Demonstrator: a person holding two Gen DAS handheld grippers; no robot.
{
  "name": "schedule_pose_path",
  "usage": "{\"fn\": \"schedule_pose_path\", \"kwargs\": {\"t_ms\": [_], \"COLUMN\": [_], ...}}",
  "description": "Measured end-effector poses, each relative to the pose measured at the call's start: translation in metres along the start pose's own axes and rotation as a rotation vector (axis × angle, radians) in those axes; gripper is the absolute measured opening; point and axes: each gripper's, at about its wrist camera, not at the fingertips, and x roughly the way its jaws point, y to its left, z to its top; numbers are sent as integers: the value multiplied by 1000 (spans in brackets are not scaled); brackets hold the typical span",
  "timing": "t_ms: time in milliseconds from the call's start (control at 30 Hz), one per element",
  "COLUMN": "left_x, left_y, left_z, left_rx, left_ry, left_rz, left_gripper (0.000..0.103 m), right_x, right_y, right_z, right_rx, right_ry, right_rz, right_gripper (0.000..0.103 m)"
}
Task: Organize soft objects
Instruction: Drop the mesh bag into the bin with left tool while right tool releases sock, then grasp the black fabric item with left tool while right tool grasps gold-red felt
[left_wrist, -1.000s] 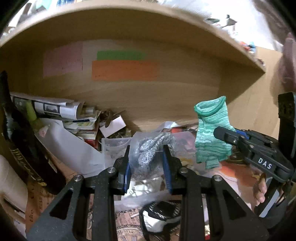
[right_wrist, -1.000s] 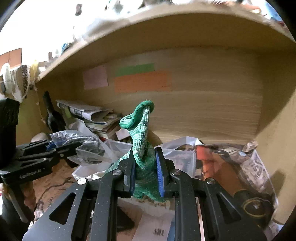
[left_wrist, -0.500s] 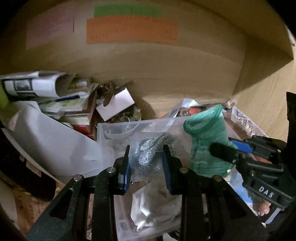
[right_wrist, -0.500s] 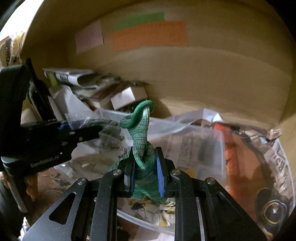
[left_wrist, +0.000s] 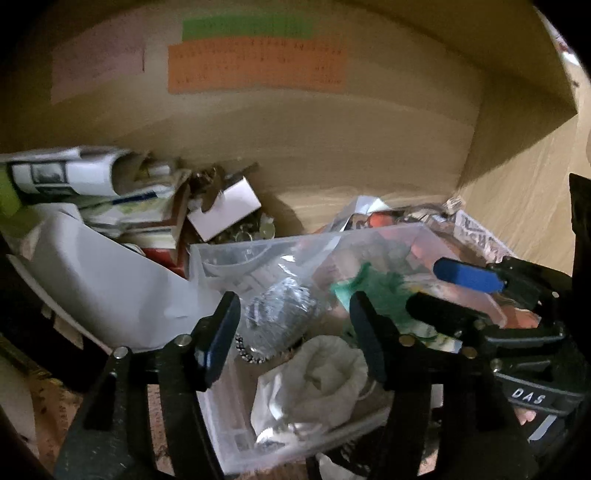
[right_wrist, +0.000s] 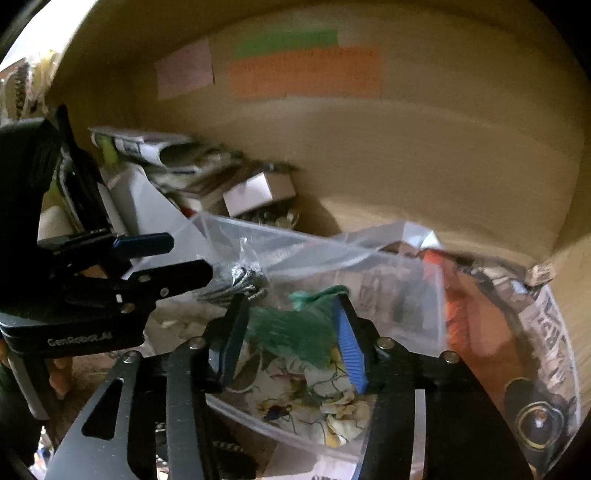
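A clear plastic bin sits on the shelf floor below both grippers. My left gripper is open, and the grey sock in its clear bag lies loose in the bin between the jaws. My right gripper is open, and the green sock is dropping or resting in the bin between its spread fingers. The green sock also shows in the left wrist view, blurred. A white cloth and a floral cloth lie in the bin too.
Rolled papers and books are piled at the back left with a white box. A white sheet leans at the left. Newspaper and orange packaging lie at the right. The wooden back wall carries coloured notes.
Both grippers moved down into the bin and opened. The grey bagged sock and the green sock were let go and now lie in the bin.
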Motion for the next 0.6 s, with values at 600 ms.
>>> {"fn": "schedule_pose_path", "kwargs": {"t_ms": [600], "left_x": [-113], "left_y": [-32], "left_z": [-34], "left_rx": [42], "left_ry": [-191], "left_rz": [12], "left_gripper": [100], "right_x": [-108], "right_y": [14], "right_z": [-30], "right_rx": [7], "right_ry": [-182], "right_rz": [-48], "right_gripper": [71]}}
